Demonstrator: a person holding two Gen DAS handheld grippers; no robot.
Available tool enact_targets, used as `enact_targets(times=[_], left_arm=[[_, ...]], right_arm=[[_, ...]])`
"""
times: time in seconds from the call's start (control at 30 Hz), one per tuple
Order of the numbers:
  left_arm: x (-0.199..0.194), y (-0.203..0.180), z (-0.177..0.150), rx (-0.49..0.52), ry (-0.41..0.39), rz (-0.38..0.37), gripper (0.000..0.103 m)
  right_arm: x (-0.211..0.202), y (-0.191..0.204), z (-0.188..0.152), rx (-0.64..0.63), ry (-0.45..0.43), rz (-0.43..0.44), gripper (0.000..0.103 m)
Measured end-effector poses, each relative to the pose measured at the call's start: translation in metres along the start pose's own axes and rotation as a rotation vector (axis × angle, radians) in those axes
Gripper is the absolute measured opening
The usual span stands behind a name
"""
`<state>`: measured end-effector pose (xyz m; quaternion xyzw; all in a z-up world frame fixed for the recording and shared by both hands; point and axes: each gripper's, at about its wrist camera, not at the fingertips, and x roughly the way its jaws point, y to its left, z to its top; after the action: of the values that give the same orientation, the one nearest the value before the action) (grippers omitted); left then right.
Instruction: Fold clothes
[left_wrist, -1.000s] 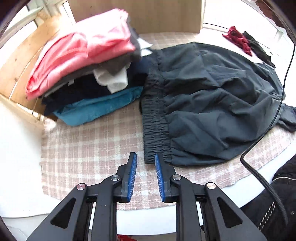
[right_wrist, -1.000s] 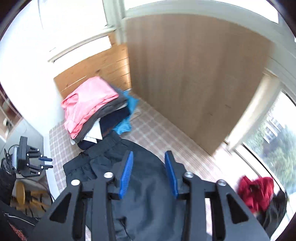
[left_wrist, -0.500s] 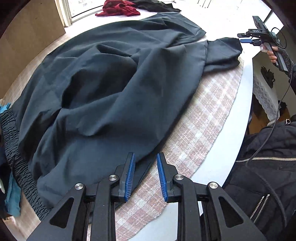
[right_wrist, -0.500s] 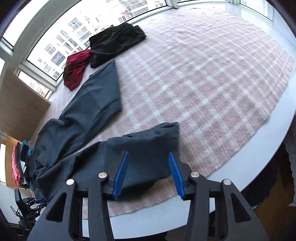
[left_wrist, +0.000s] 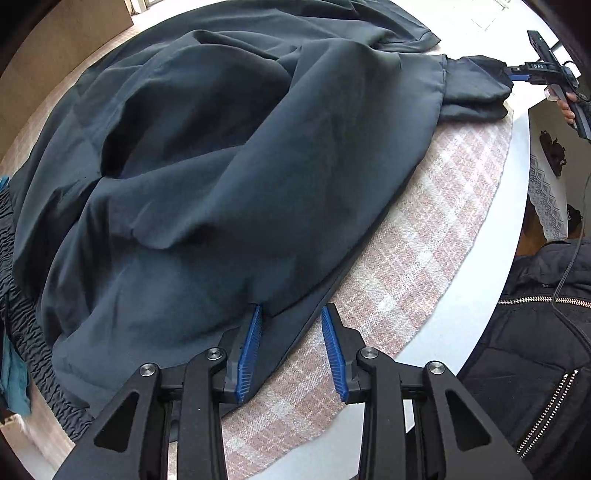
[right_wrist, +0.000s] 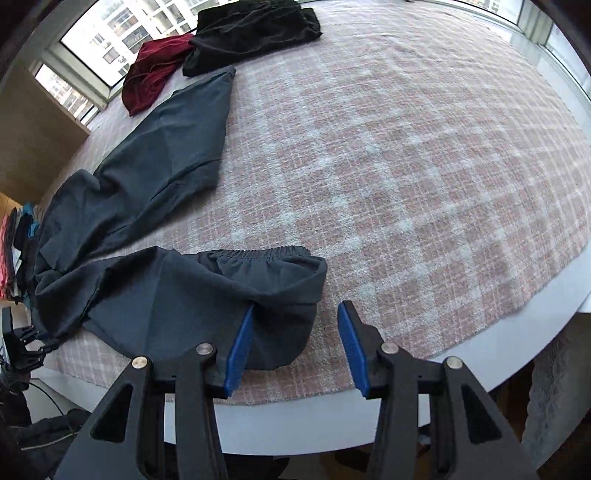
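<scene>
Dark grey trousers spread rumpled over the pink checked cloth, filling the centre and left of the left wrist view, elastic waistband at the far left edge

Left gripper at the bottom centre, jaws parted fairly wide, straddling the trousers' near side seam; fabric between the pads but not pinched

Right gripper at the bottom centre of its own view, jaws spread wide, left pad touching the elastic cuff of the near leg, nothing clamped; also visible at the upper right of the left wrist view, tip at that same cuff

Far leg lying apart toward the upper left of the right wrist view, near a red garment and a black garment

Likely risks: closing on one layer only, so the leg opens and twists when lifted; shallow bite on slippery cloth, letting the cuff slide free; snagging the checked cloth together with the seam and dragging it off the white table; uneven lift leaving the big central ridges folded in; near leg close to the table edge, apt to slip over if nudged
</scene>
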<state>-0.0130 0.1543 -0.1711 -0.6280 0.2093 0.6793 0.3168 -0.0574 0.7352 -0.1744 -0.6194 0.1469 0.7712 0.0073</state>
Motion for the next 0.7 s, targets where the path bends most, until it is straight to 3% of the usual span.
enact_targets(times=[0.1, 0.13, 0.17, 0.27, 0.43, 0.5, 0.6, 0.63, 0.7], left_arm=[[-0.002, 0.0, 0.005, -0.018, 0.003, 0.003, 0.034], [-0.002, 0.0, 0.006, -0.023, 0.006, 0.006, 0.034], [-0.002, 0.0, 0.007, -0.028, 0.01, 0.009, 0.035], [-0.004, -0.001, 0.01, -0.041, 0.013, 0.007, 0.037], [-0.008, 0.001, 0.011, -0.074, 0.01, -0.01, 0.041], [-0.01, 0.001, 0.012, -0.085, 0.01, -0.017, 0.042], [-0.014, -0.002, 0.012, -0.092, 0.011, -0.018, 0.042], [-0.016, -0.002, 0.012, -0.097, 0.011, -0.022, 0.042], [-0.02, -0.004, 0.011, -0.106, 0.01, -0.029, 0.042]], right_arm=[[0.012, 0.0, 0.008, -0.005, 0.036, 0.094, 0.047], [0.016, 0.001, 0.01, -0.011, 0.04, 0.101, 0.037], [0.018, 0.003, 0.013, -0.019, 0.048, 0.078, 0.006], [0.001, 0.011, 0.025, -0.035, -0.007, 0.061, 0.004], [-0.106, 0.036, 0.041, -0.116, -0.336, 0.076, 0.004], [-0.134, 0.039, 0.028, -0.128, -0.399, 0.079, 0.004], [-0.118, 0.023, -0.012, -0.114, -0.322, -0.033, 0.009], [-0.1, 0.01, -0.022, -0.085, -0.252, -0.099, 0.019], [-0.066, -0.02, -0.036, 0.009, -0.089, -0.211, 0.023]])
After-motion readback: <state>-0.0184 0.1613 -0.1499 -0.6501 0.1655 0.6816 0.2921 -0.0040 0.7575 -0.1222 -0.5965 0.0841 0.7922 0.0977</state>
